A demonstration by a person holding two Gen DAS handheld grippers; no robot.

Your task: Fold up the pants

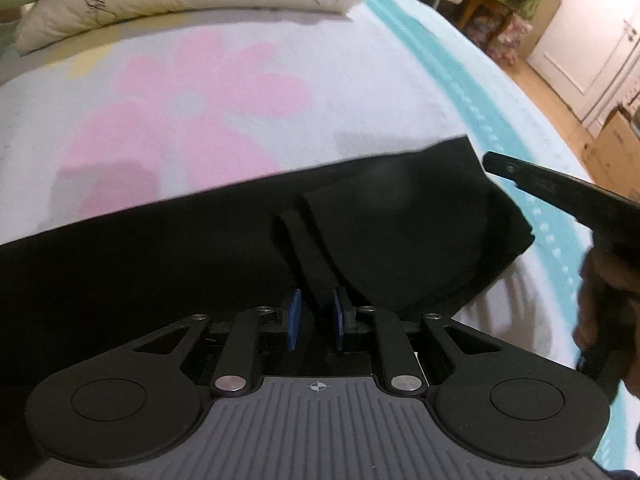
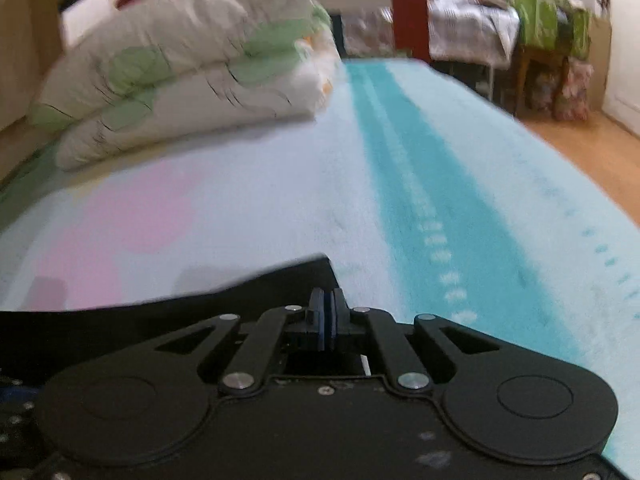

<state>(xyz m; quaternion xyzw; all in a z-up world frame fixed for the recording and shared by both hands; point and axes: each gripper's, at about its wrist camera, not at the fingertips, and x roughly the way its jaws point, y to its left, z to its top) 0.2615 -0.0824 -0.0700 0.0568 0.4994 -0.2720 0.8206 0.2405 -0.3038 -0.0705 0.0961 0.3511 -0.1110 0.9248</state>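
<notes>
Pants (image 1: 180, 248): black, lying on the bed blanket (image 1: 280, 40), long axis left to right across my left view, near edge hidden under the left gripper (image 1: 316, 318) and left end cut off by the frame. Left jaws narrow, pinching a fold of the fabric. Right gripper (image 2: 326, 316) looks fully closed at the pants' corner, can't tell if cloth is caught; both views blurred, no readable writing.
</notes>
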